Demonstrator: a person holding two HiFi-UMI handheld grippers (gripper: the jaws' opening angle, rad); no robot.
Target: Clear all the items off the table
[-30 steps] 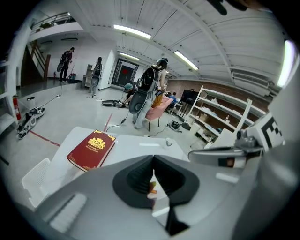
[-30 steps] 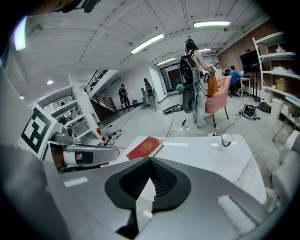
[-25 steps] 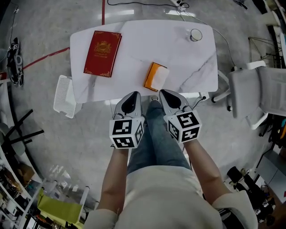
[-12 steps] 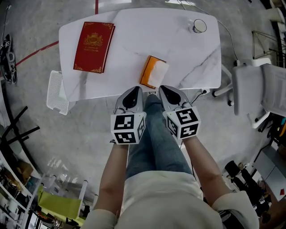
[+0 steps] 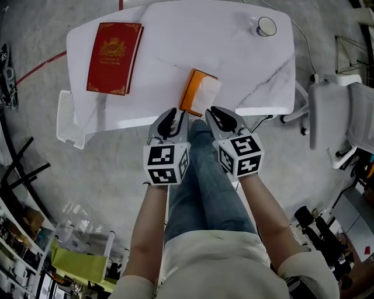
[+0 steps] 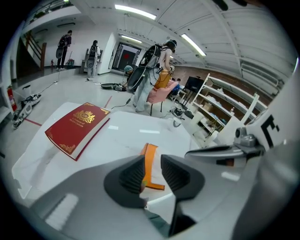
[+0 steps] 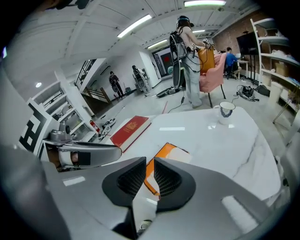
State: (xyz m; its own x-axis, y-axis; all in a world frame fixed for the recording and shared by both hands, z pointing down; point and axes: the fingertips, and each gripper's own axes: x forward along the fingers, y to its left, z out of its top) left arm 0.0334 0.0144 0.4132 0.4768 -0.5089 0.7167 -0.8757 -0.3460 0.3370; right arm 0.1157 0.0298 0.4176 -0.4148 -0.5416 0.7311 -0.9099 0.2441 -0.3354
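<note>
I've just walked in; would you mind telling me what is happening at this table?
A person holds a gripper in each hand, apparently to clear the white table. The left gripper and right gripper hover side by side at its near edge, just short of the orange-and-white pack. Both sets of jaws have just been opening and stand slightly apart, with nothing between them. A red book and a cup sit untouched farther back.

Lab hall (shelving [image 6: 226, 95], strip lights [image 6: 135, 11]).
</note>
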